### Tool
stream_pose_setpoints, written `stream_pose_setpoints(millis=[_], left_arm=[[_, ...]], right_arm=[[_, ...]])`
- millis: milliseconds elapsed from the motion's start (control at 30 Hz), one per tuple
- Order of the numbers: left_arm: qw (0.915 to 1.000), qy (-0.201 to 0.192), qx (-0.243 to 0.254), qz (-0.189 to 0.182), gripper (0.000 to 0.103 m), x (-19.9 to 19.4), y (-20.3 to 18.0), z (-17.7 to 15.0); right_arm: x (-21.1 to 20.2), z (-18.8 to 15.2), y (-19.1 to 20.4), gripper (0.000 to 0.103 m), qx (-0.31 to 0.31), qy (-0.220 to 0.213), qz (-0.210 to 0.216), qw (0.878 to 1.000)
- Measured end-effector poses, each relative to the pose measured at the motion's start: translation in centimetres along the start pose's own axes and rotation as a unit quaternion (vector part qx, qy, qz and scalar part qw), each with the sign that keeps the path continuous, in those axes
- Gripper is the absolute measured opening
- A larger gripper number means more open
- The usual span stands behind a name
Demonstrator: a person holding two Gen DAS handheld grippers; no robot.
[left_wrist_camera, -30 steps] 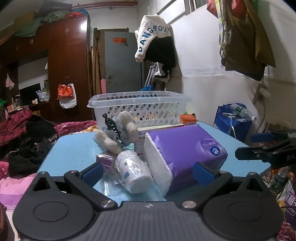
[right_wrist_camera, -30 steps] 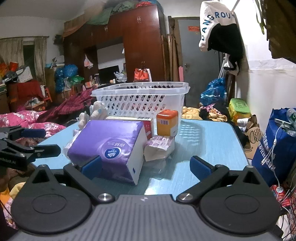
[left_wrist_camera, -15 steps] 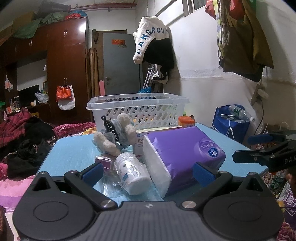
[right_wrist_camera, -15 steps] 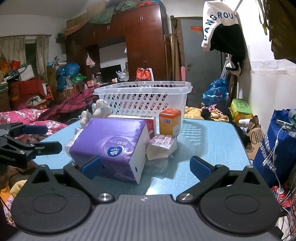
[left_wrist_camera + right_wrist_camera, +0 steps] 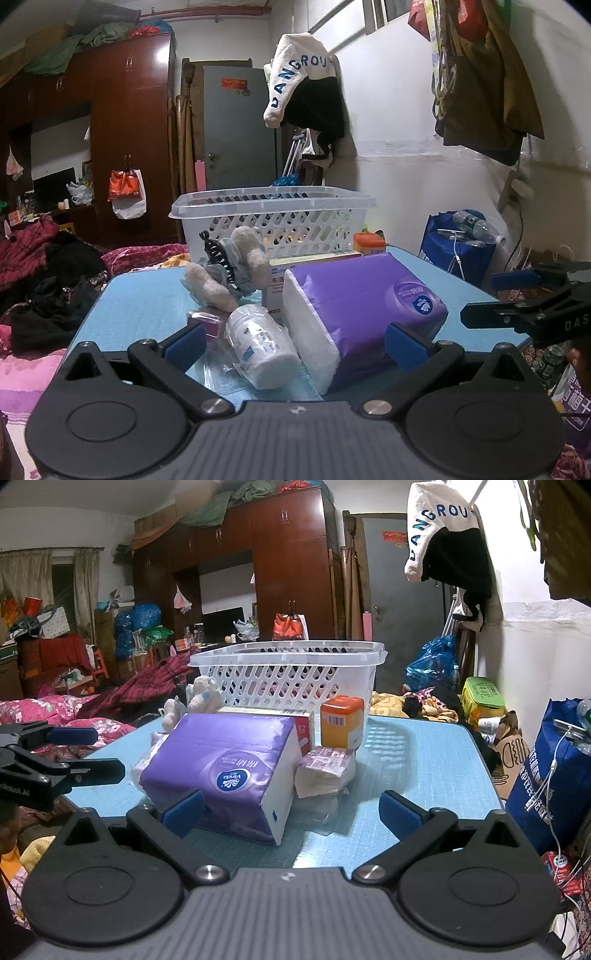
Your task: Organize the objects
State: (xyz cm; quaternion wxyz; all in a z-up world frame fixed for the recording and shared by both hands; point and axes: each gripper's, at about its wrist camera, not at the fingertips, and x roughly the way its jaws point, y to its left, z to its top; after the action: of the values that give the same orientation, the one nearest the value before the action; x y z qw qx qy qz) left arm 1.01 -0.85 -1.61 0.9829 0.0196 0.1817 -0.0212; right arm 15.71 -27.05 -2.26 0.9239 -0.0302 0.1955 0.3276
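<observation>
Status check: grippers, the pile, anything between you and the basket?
Left gripper and right gripper open, nothing held. Purple tissue pack nearest, on the blue table. Orange box and flat carton stand before the white basket.

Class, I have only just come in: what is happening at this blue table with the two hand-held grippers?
Someone is about to tidy a pile of items. The left hand-held gripper and right hand-held gripper both hang open at the near edge of the blue table, holding nothing. The purple tissue pack, white bottle, orange box and plush toy lie on the table before the white basket.
</observation>
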Motion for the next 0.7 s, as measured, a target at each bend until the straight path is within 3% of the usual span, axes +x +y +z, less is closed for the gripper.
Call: stream_pose_setpoints(millis=[400,567,700], left_arm=[[1.0,0.0,-0.001,-0.001,0.103,-0.1,0.0,0.0],[0.9996,-0.018,-0.02,-0.004,0.103,-0.4,0.4,0.1],[0.9989,-0.026,-0.031,0.024,0.103,-0.3,1.2,0.3]], right_arm=[[0.0,0.0,0.0,0.103,0.0,0.0,0.0,1.0],[0.0,0.0,0.0,0.103,0.001,-0.001,-0.001,1.0],[-0.1,0.1,-0.1,0.103,-0.002,-0.008,-0.009,1.0]])
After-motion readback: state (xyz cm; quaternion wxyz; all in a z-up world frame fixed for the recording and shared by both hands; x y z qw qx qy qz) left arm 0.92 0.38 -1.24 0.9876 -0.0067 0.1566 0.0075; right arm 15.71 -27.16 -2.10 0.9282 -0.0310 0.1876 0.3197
